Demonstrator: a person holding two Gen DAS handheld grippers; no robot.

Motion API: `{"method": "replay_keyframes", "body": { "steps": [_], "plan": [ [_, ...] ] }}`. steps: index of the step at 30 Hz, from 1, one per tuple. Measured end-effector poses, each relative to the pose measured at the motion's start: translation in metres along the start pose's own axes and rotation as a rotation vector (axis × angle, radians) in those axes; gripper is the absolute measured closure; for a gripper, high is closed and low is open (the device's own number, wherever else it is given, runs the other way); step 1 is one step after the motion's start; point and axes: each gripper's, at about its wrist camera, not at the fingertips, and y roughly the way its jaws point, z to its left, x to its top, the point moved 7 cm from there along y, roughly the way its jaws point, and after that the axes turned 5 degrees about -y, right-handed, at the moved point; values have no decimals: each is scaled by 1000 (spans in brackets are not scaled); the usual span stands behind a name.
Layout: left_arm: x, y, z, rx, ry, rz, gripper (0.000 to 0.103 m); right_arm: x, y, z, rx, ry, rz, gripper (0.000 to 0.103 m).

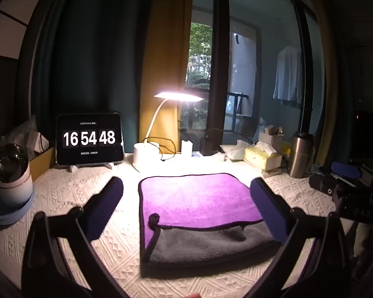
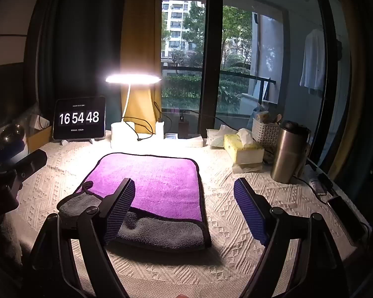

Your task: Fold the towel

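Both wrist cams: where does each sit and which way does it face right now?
Left wrist: on the left claw, open, above the table, facing the window over the towel; the right claw's body shows at right.
Right wrist: on the right claw, open, right of the towel's middle; the left claw's body shows at left.
Shared: towel, lamp, clock tablet.

Towel (image 2: 146,181) folded on cream tablecloth (image 2: 236,223), purple side up, grey layer showing at 6 o'clock edge. Right gripper (image 2: 184,211) w/ jaws spread wide, nothing btwn them; left finger overlaps towel. Lamp (image 2: 133,79) lit at 12, clock tablet (image 2: 79,118) at 10, steel flask (image 2: 287,152) at 2.
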Motion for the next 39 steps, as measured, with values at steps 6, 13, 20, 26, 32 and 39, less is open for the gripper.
{"method": "replay_keyframes", "body": {
  "steps": [6, 13, 20, 26, 32, 39],
  "plan": [
    [0, -1, 0, 0, -1, 0, 1, 0, 1, -3, -2, -3, 7, 19],
    [-2, 2, -3, -4, 1, 7, 1, 0, 1, -4, -1, -2, 5, 19],
    [0, 0, -3, -4, 2, 10, 1, -1, 2, -4, -2, -3, 5, 19],
    [-1, 2, -5, -7, 5, 12, 1, 1, 2, -2, -1, 1, -2, 19],
    [-1, 1, -5, -8, 4, 13, 1, -1, 3, -5, -1, 1, -5, 19],
    [-3, 4, -4, -8, 1, 24, 1, -3, 7, -7, 0, -1, 10, 19]
  ]
}}
